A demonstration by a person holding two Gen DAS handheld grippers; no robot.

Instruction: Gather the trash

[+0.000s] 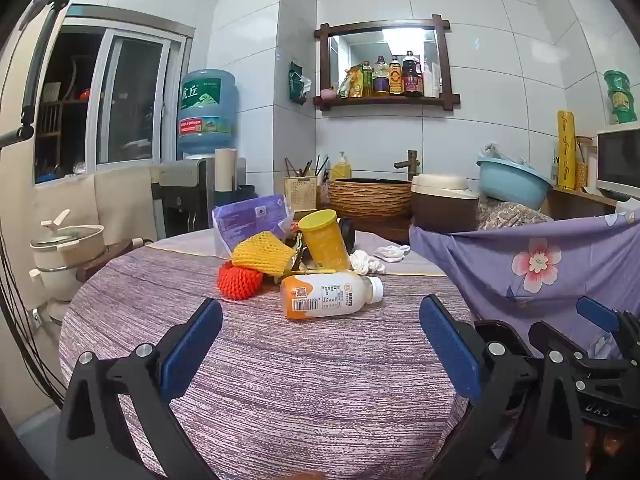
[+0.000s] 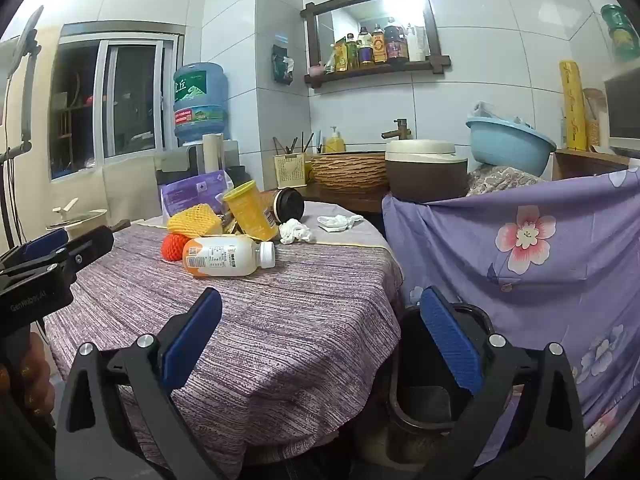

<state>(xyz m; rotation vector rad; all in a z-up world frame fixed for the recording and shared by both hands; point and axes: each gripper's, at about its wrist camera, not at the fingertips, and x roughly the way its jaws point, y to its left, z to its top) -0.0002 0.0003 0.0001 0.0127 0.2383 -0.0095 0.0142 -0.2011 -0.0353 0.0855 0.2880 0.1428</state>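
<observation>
the left gripper hovers wide open and empty over the near part of the table, and the right gripper hangs equally wide open and empty past the table's right edge, above a dark bin. the trash sits piled at the far side of the table: a white and orange bottle lying nearest, a red foam net at its left, a yellow foam net, a yellow cup and crumpled tissue behind.
</observation>
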